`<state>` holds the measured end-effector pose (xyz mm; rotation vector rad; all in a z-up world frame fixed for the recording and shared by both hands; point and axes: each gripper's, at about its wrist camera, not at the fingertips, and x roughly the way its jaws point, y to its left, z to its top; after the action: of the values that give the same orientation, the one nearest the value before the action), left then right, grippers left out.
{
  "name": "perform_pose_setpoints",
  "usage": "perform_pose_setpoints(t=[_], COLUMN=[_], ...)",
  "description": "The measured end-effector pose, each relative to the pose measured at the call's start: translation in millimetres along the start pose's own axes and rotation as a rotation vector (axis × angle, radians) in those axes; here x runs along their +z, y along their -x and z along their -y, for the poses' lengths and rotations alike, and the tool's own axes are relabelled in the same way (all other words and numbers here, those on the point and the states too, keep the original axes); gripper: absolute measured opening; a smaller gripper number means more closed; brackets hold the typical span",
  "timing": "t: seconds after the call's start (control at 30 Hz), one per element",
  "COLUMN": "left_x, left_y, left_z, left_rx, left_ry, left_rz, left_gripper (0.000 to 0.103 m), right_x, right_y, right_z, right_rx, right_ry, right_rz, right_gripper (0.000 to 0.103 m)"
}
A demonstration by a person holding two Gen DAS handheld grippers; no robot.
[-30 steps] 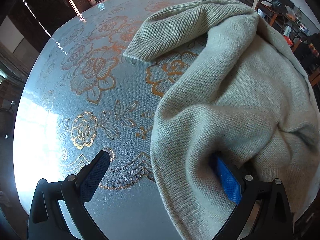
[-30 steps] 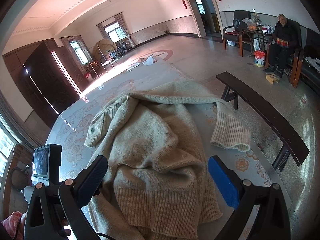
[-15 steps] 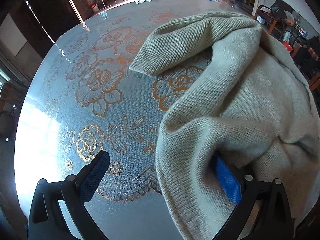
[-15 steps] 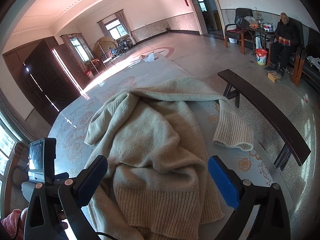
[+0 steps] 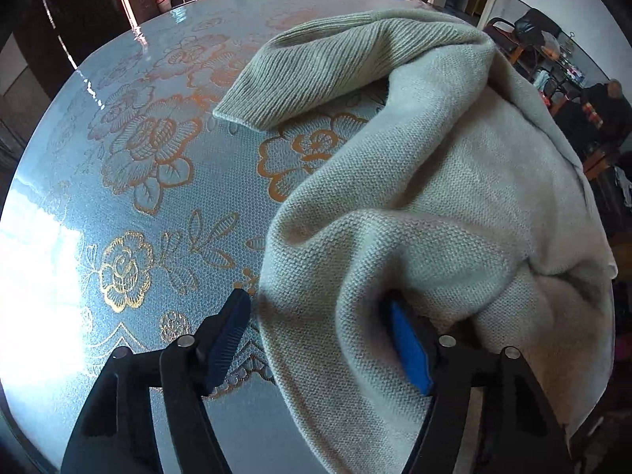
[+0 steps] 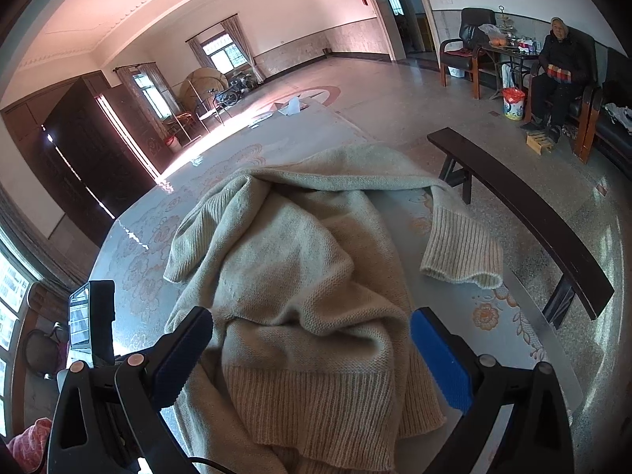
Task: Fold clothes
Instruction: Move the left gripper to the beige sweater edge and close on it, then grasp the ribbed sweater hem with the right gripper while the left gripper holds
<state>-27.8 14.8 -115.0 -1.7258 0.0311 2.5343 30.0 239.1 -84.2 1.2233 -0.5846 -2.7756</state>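
On the floral tablecloth (image 5: 118, 181), crumpled beige sweater (image 5: 434, 197), its fold between the just-closing left hand-held gripper (image 5: 320, 324), right hand-held gripper (image 6: 312, 339) wide.

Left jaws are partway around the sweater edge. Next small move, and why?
Probably finish closing the left gripper: its jaws have just been closing with a fold of the sweater between them, but the near pad looks short of the knit. The right gripper hangs open above the hem.

Sweater (image 6: 300, 276) lies bunched on table (image 5: 118, 205), bench (image 6: 525, 213) right
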Motion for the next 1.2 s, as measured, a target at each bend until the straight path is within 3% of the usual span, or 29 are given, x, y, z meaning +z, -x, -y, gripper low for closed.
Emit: perform_pose_setpoints(t=[0.17,0.27,0.43,0.67,0.7,0.77,0.93,1.1,1.2], left_x=[-0.2,0.9,12.3,46.5,66.1,74.7,75.4,55.9,53.7], left_y=[1.9,2.5,15.0,61.2,49.4,54.0,59.3,69.7,67.2], left_z=[3.0,-3.1,-30.4,-98.4,-125.7,-147.9,-181.9,-160.1,-146.3], left_rx=[-0.037,-0.066,-0.106,-0.053,-0.041,0.005,0.106,0.117,0.120], left_ry=[-0.016,0.000,0.047,0.125,0.143,0.161,0.160,0.103,0.076], left_rz=[-0.004,-0.012,0.018,0.173,0.182,0.205,0.226,0.212,0.195], left_gripper=[0.030,0.019,0.017,0.017,0.017,0.017,0.017,0.019,0.029], right_x=[-0.6,-0.9,0.0,1.5,2.6,8.1,40.5,72.0,79.6], right_y=[2.0,2.5,4.6,4.9,2.8,-3.0,-30.1,-70.5,-100.6], right_z=[-2.3,-3.1,-0.6,2.7,2.7,1.8,-15.3,-55.2,-87.3], right_rx=[0.000,-0.004,-0.012,-0.016,-0.013,-0.008,-0.009,-0.025,-0.013], right_ry=[0.011,0.013,0.002,-0.004,0.000,0.026,0.191,0.434,0.604], right_rz=[0.004,0.004,0.008,0.011,0.005,-0.006,-0.032,-0.057,-0.086], right_gripper=[0.102,0.102,0.102,0.103,0.103,0.103,0.103,0.103,0.103])
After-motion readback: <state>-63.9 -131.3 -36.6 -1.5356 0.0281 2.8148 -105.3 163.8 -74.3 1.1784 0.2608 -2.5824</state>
